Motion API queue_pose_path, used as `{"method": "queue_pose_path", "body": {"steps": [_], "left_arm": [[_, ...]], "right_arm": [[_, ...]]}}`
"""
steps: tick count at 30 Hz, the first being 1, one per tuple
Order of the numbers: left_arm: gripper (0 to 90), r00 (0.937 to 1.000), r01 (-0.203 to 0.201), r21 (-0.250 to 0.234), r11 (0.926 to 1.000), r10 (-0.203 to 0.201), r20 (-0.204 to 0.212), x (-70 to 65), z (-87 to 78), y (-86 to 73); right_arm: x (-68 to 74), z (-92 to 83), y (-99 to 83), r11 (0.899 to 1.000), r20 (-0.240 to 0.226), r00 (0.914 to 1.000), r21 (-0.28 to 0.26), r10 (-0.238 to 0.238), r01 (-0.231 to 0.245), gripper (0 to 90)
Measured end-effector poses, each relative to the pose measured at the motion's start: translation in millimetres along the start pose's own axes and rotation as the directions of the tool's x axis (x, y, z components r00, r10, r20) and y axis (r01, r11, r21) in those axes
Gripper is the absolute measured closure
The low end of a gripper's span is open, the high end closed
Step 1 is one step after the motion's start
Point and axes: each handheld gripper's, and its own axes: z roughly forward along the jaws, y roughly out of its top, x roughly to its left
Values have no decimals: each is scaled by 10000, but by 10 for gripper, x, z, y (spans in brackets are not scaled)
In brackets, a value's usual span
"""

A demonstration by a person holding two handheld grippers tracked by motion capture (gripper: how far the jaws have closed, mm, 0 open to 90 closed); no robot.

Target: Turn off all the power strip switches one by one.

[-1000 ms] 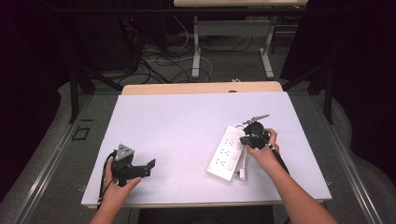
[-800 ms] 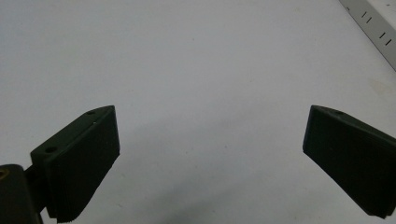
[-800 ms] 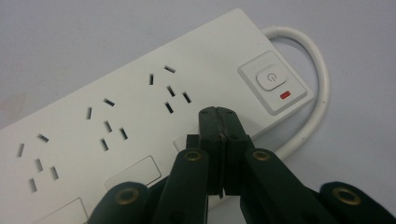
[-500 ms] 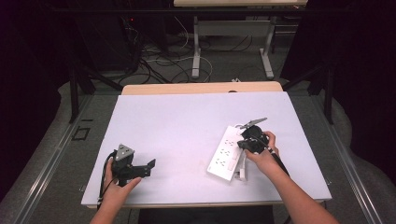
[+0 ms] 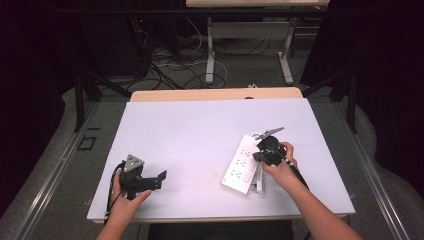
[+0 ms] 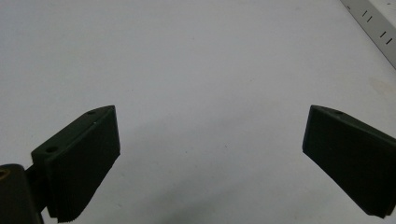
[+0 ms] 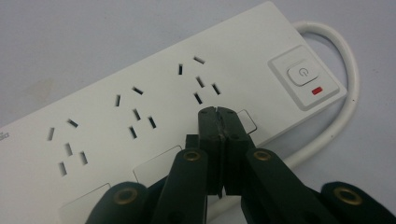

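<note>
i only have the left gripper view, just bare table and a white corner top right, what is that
Observer: It's a white power strip; the right gripper view shows its sockets and a switch.
Operator: where are the right tongs
Observer: In the high view the right tongs sit over the strip's right edge.
Operator: open or shut
Observer: Shut. The right gripper view shows the jaws pressed together with nothing between them, tips above the strip near the socket by the switch.
Operator: is the strip plugged in
Observer: A white cable loops from the switch end; where it leads I can't tell.
</note>
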Motion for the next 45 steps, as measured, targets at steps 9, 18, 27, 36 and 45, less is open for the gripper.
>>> {"method": "queue_pose_path", "body": {"steps": [9, 18, 27, 36, 45], "left_arm": [[40, 10000, 9, 0, 10000, -9, 7, 0, 2, -1], [40, 10000, 10, 3, 10000, -10, 3, -1, 1, -2], [40, 10000, -1, 1, 10000, 1, -1, 0, 1, -1], [40, 10000, -12, 13, 10000, 12, -3, -2, -2, -1], [41, 10000, -3, 4, 10000, 3, -4, -1, 0, -1]], "right_arm": [[9, 15, -4, 9999, -6, 10000, -52, 93, -93, 893], [10, 12, -8, 10000, -25, 10000, -30, -71, 71, 892], [13, 14, -20, 9999, 19, 10000, -146, -47, 48, 892], [4, 40, -71, 9987, -195, 9996, -475, 198, -207, 900], [-1, 23, -63, 9997, -54, 9999, -202, 149, -150, 900]]}}
